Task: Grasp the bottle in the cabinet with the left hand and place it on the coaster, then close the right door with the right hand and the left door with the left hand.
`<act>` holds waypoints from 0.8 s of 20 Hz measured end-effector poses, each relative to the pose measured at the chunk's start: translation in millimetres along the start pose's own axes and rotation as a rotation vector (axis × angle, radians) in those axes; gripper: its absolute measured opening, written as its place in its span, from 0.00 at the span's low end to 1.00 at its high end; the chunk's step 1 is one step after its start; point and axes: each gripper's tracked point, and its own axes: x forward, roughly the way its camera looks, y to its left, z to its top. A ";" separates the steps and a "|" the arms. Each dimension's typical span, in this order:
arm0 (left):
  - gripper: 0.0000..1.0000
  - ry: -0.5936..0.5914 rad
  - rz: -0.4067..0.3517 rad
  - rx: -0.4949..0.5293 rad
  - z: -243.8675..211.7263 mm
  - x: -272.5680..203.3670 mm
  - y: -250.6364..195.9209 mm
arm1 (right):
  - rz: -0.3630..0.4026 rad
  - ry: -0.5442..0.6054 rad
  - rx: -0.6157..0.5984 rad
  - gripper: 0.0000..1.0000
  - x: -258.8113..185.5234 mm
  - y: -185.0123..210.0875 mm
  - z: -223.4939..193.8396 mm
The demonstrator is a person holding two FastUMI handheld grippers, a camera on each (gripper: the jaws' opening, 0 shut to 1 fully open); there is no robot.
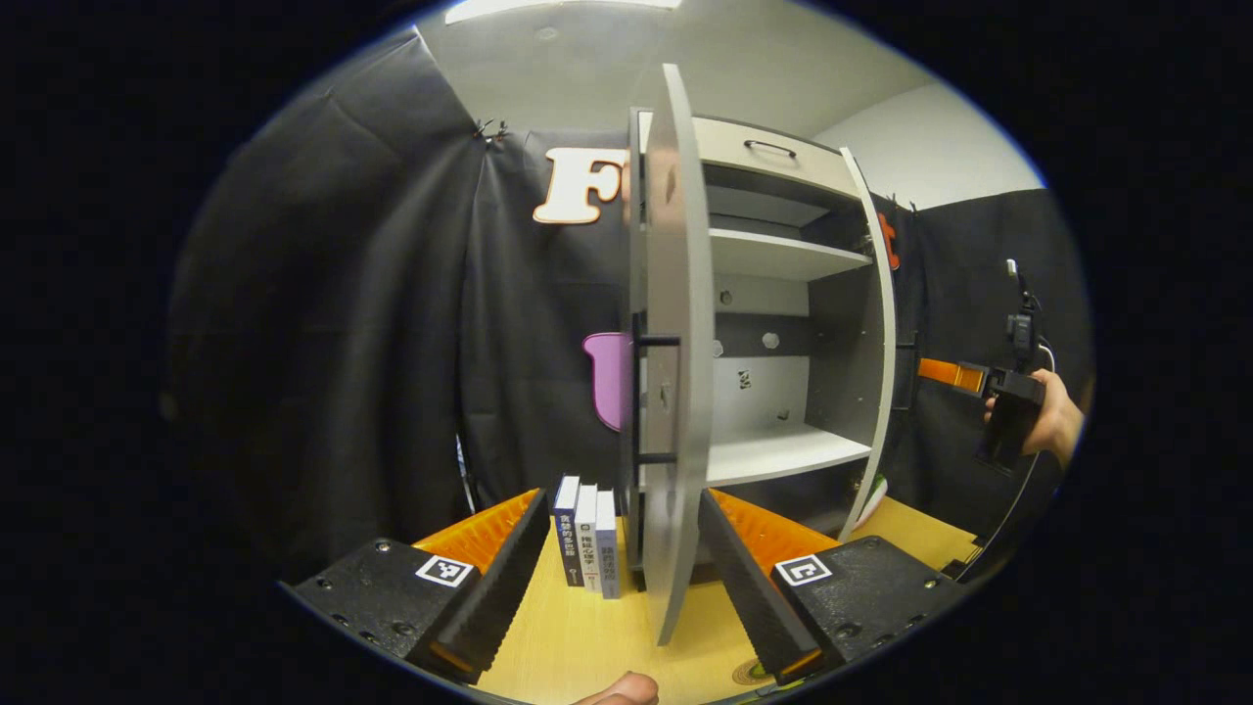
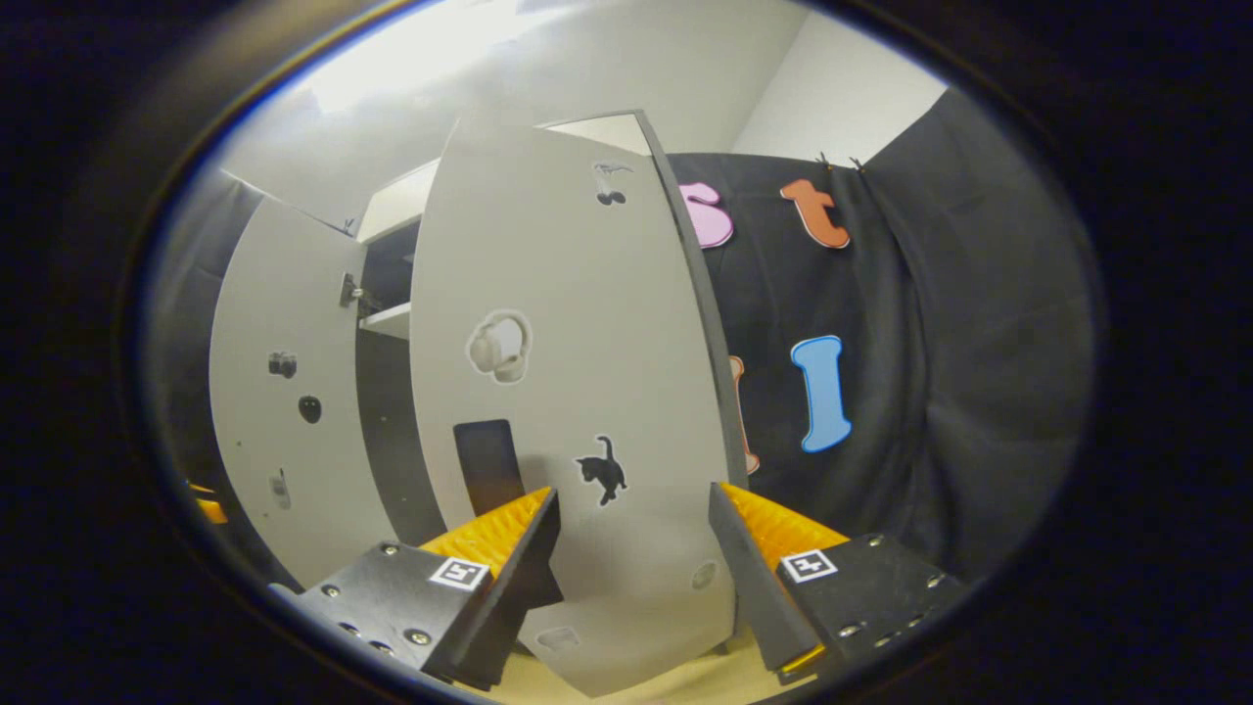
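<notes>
Closest in the left gripper view, the left tongs (image 1: 619, 578) stand wide apart with nothing between them, low over the wooden counter (image 1: 578, 636). A fingertip (image 1: 622, 690) peeps in at the bottom edge. Just past the fingers, the left door (image 1: 675, 372) of the cabinet (image 1: 783, 294) is seen edge-on, swung well out toward the tongs, its black handle (image 1: 651, 401) on the near face. Three books (image 1: 587, 534) stand upright on the counter just left of that door, spines forward. Behind it the cabinet shelves (image 1: 783, 452) lie bare, a drawer with a dark handle (image 1: 768, 147) across the top. I cannot make out the bottle or the coaster from where things stand. Off to the far side, a hand (image 1: 1052, 421) holds the other gripper beside the right door (image 1: 881, 333).

In the right gripper view, the right tongs (image 2: 634, 558) are also spread wide, gripping nothing, their fingers close up against the outer face of the right door (image 2: 568, 392), which carries small stickers, a cat (image 2: 602, 470) and headphones (image 2: 499, 348) among them. Farther back, the left door (image 2: 284, 421) hangs open.
</notes>
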 end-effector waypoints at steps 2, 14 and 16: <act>0.96 -0.002 0.009 -0.008 -0.2 4.5 17.6 | -0.002 0.015 -0.002 0.93 6.4 5.5 -5.8; 0.97 -0.053 -0.060 -0.096 20.6 92.1 55.7 | -0.083 0.004 -0.041 0.95 11.9 2.1 -2.7; 0.97 -0.053 -0.104 -0.107 20.1 102.9 39.7 | -0.090 0.011 -0.057 0.95 4.9 -1.2 -3.3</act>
